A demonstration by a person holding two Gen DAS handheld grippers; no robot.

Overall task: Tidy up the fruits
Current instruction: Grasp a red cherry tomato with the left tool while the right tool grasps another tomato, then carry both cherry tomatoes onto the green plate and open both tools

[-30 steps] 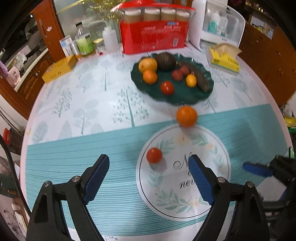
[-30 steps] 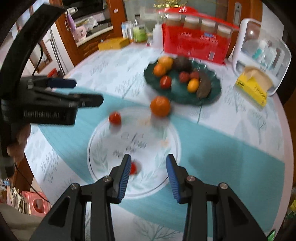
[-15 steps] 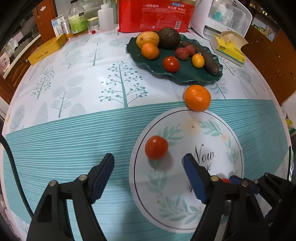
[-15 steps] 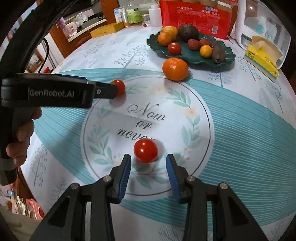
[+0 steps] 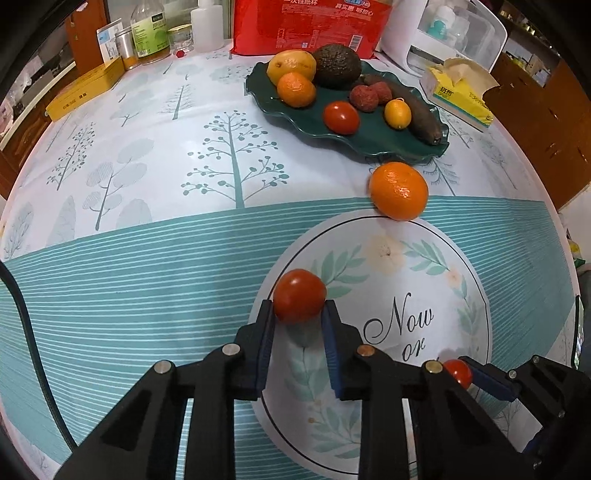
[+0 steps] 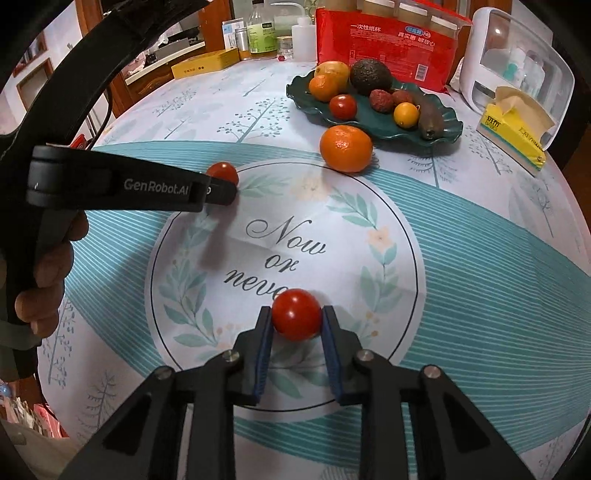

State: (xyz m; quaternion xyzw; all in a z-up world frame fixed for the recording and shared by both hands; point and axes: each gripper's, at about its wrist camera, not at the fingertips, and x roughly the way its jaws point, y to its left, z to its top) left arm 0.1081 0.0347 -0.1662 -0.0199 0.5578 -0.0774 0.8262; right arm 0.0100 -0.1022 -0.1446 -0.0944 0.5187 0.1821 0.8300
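Yellow tissue box (image 5: 460, 94), red paper-cup pack (image 6: 388, 40), white storage box (image 6: 517, 62), yellow carton (image 5: 85, 90), bottles (image 5: 147, 33)

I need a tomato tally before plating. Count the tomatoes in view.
3: one in the left gripper, one in the right gripper, one on the green plate at. Others could hide behind the fruit there.

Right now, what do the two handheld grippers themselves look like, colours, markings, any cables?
Both are matte black plastic with angular, cut-out linkage arms and silver pivot pins. The left gripper and right gripper carry flat blue pads on the inner finger faces. The left one's side reads "GenRobot.AI" in white. A black cable trails beside it. A bare hand grips its handle.
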